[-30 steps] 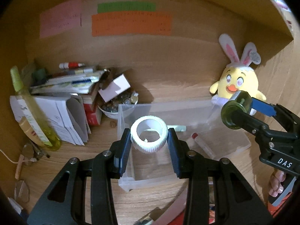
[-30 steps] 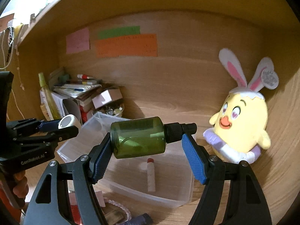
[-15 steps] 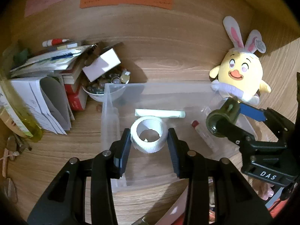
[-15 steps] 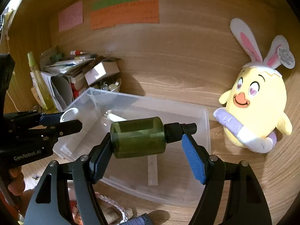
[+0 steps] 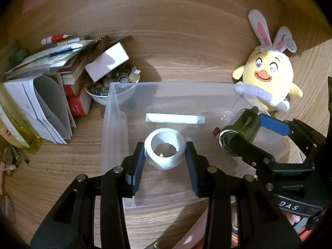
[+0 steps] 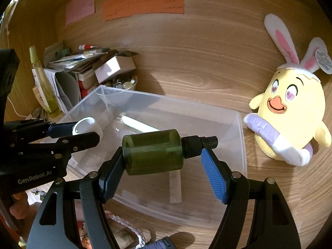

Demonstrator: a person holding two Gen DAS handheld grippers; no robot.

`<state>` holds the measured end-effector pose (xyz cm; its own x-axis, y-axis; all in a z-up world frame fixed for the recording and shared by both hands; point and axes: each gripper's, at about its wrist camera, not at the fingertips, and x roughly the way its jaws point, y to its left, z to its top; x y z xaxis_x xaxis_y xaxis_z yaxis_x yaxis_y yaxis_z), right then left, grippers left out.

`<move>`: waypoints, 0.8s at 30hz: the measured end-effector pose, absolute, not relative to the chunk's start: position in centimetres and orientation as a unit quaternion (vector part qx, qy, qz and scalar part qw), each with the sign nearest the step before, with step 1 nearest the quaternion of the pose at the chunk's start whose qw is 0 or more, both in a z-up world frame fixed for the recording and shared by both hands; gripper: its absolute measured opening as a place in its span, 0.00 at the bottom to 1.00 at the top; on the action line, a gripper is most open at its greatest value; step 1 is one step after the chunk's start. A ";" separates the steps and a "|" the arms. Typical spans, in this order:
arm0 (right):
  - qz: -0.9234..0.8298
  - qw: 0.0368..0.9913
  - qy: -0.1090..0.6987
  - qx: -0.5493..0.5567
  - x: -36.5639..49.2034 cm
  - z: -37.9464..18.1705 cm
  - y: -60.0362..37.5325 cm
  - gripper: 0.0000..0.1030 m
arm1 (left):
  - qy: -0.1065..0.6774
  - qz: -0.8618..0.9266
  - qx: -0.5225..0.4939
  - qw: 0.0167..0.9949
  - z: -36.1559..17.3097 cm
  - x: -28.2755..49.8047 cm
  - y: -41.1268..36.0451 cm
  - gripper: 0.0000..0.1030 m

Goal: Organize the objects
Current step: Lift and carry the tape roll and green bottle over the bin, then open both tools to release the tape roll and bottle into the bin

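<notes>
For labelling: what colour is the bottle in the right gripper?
Translucent dark olive green bottle with a black cap; clearest in the right wrist view.

"DAS" stands in white letters on the black body of the right hand-held gripper [image 5: 238, 128]. "GenRobot.AI" stands in pale letters on the black body of the left hand-held gripper [image 6: 87, 131]. Writing on the orange note [image 6: 143, 3] and the tag [image 6: 323, 61] is too small to read.

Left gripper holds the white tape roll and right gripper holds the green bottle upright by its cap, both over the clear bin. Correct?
Not quite. The green bottle lies sideways, clamped end to end in the right gripper, as the right wrist view shows. The left gripper does hold the white tape roll, both over the clear bin.
</notes>
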<state>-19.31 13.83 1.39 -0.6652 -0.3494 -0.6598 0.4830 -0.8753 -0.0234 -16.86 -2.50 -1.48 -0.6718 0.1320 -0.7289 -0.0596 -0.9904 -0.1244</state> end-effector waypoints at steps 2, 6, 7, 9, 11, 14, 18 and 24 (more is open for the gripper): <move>-0.906 0.229 0.101 0.342 -19.4 1.2 13.7 0.68 | -0.049 0.912 -0.404 0.055 -1.6 -16.9 -2.6 0.41; -0.904 0.228 0.104 0.347 -19.5 1.0 13.5 0.68 | -0.052 0.911 -0.404 0.060 -1.5 -16.8 -2.6 0.49; -0.903 0.229 0.104 0.348 -19.5 0.9 13.5 0.68 | -0.050 0.912 -0.403 0.058 -1.5 -16.8 -2.6 0.50; -0.902 0.229 0.104 0.350 -19.6 0.9 13.5 0.69 | -0.051 0.912 -0.402 0.058 -1.4 -16.7 -2.6 0.50; -0.902 0.228 0.103 0.352 -19.7 0.8 13.5 0.68 | -0.058 0.911 -0.403 0.062 -1.2 -16.5 -2.8 0.54; -0.901 0.231 0.099 0.355 -19.7 0.8 13.6 0.68 | -0.064 0.915 -0.393 0.064 -0.6 -16.0 -3.2 0.62; -0.899 0.233 0.099 0.357 -19.7 0.7 13.6 0.68 | -0.066 0.919 -0.383 0.062 0.3 -15.3 -3.8 0.63; -0.898 0.234 0.109 0.356 -19.4 0.8 13.4 0.70 | -0.055 0.925 -0.372 0.058 1.4 -14.3 -3.7 0.67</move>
